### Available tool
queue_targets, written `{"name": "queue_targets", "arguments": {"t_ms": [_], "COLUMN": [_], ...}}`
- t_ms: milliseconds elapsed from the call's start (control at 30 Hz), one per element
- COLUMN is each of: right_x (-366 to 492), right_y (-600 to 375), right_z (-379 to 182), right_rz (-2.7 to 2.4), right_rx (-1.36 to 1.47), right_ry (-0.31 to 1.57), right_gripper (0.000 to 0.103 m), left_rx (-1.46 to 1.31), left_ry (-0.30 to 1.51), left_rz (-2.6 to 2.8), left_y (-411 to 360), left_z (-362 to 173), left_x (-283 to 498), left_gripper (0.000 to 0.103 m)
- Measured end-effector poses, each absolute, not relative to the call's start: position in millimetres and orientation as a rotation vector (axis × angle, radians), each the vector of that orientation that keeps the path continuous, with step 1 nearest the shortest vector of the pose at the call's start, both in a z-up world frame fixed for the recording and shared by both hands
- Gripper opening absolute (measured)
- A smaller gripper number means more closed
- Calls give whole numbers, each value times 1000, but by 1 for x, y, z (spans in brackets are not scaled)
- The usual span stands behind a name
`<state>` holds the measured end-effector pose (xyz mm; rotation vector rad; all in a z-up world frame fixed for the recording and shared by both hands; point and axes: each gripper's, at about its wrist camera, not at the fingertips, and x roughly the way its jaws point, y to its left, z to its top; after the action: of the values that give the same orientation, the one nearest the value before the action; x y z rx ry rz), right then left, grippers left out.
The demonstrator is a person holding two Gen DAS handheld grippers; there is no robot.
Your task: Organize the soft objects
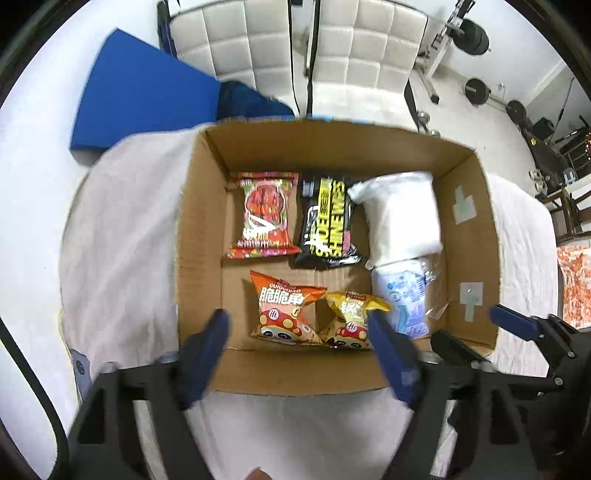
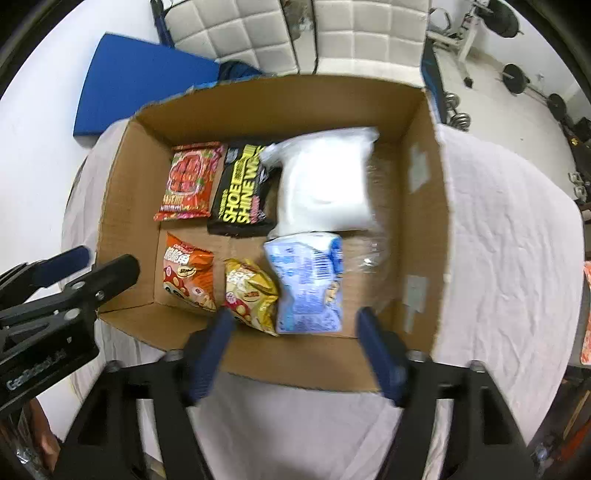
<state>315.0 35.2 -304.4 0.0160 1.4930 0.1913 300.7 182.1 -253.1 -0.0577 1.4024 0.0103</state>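
Note:
An open cardboard box (image 1: 199,229) (image 2: 122,206) holds soft packs in two rows. The far row has a red snack pack (image 1: 266,214) (image 2: 190,181), a black "Shoe Shine Wipes" pack (image 1: 327,221) (image 2: 243,192) and a white bag (image 1: 400,214) (image 2: 325,181). The near row has an orange snack bag (image 1: 284,308) (image 2: 188,273), a yellow snack bag (image 1: 351,319) (image 2: 251,291) and a blue-white tissue pack (image 1: 406,299) (image 2: 308,284). My left gripper (image 1: 299,328) is open and empty above the box's near edge. My right gripper (image 2: 295,325) is open and empty above the same edge.
The box stands on a table with a pale cloth (image 1: 122,221) (image 2: 509,229). A blue pad (image 1: 136,96) (image 2: 140,81) and white padded chairs (image 1: 236,40) (image 2: 236,26) are behind. The right gripper shows at the right of the left wrist view (image 1: 517,325). Gym weights (image 1: 476,88) lie at the far right.

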Motion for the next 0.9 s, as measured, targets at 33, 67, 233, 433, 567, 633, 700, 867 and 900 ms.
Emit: {"name": "queue_targets", "arguments": {"t_ms": [33, 67, 233, 433, 567, 633, 700, 867, 900], "right_x": [312, 307, 295, 283, 276, 272, 266, 236, 227], "right_y": [30, 24, 10, -5, -11, -14, -18, -30, -33], "right_z": [-297, -285, -260, -238, -227, -221, -213, -170, -158], "right_rz": [184, 176, 120, 78, 70, 69, 70, 64, 66], "right_rx": [23, 25, -16, -14, -4, 0, 11, 23, 28], "right_ry": [1482, 1471, 1411, 1370, 1346, 1337, 1330, 1271, 1250], "right_gripper": [93, 95, 103, 103, 103, 103, 103, 103, 103], "left_rx": [-55, -49, -51, -44, -32, -27, -20, -15, -15], "left_ry": [1385, 1372, 1324, 1274, 1243, 1229, 1209, 1120, 1099], "left_rz": [18, 25, 59, 73, 73, 71, 68, 49, 46], "left_y": [184, 185, 191, 186, 179, 176, 172, 156, 152], "left_z": [-248, -244, -232, -215, -203, -194, -182, -134, -123], "left_x": [302, 302, 295, 281, 272, 267, 259, 225, 216], "left_gripper": [90, 93, 102, 103, 103, 103, 103, 102, 103]}}
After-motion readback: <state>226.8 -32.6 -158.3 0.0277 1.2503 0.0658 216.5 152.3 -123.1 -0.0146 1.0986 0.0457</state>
